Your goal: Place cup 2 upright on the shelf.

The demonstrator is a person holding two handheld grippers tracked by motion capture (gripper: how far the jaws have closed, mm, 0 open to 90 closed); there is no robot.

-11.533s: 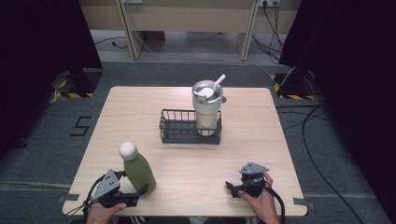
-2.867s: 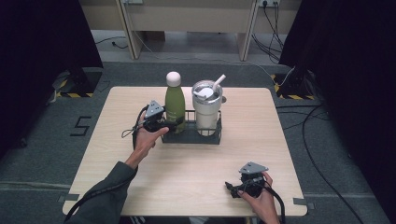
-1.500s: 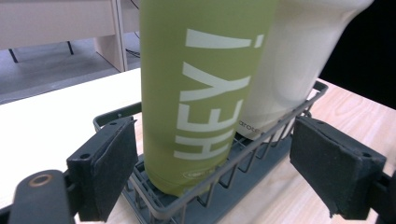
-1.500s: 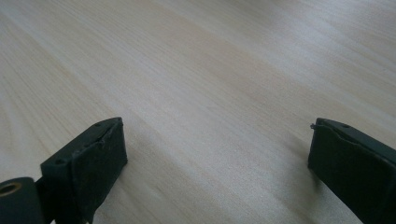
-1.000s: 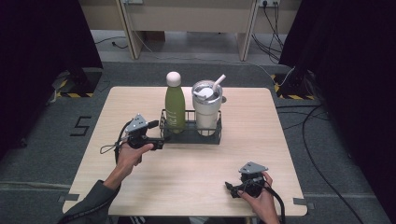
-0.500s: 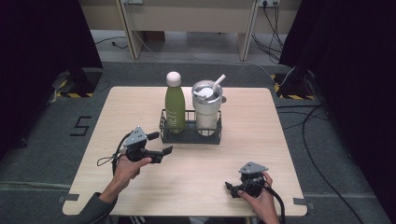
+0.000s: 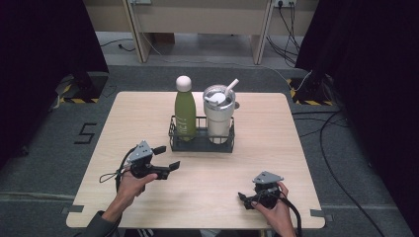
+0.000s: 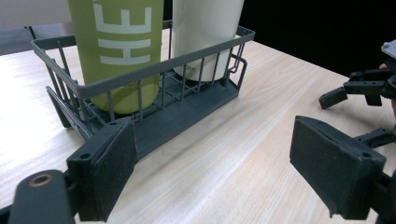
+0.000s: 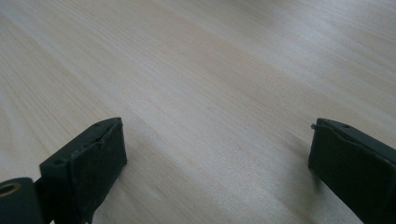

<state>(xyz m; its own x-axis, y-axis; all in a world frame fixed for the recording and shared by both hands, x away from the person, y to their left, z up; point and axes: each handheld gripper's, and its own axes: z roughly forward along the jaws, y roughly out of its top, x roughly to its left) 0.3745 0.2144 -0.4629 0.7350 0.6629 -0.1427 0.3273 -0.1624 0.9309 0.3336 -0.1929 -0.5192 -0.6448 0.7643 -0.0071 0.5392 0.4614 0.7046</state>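
Note:
A green bottle [image 7: 185, 111] with a white cap stands upright in the left half of a dark wire basket [image 7: 200, 144]. A white tumbler [image 7: 219, 116] with a straw lid stands beside it in the right half. My left gripper [image 7: 167, 157] hovers open just in front of the basket's left corner, nothing between its jaws. In the left gripper view the bottle [image 8: 116, 51], tumbler [image 8: 208, 32] and basket [image 8: 187, 102] stand close ahead of the left gripper [image 8: 224, 172]. My right gripper [image 7: 245, 201] rests open near the table's front right, and the right gripper [image 9: 217, 163] has bare wood between its jaws.
The wooden table [image 7: 276, 138] has free room on both sides of the basket and in front of it. Dark floor with cables surrounds the table. The right gripper [image 8: 364, 88] shows at the far right of the left gripper view.
My left gripper, open and empty, has drawn back from the basket toward the table's front and sunk a little. The bottle stays in the basket. The right gripper has not moved.

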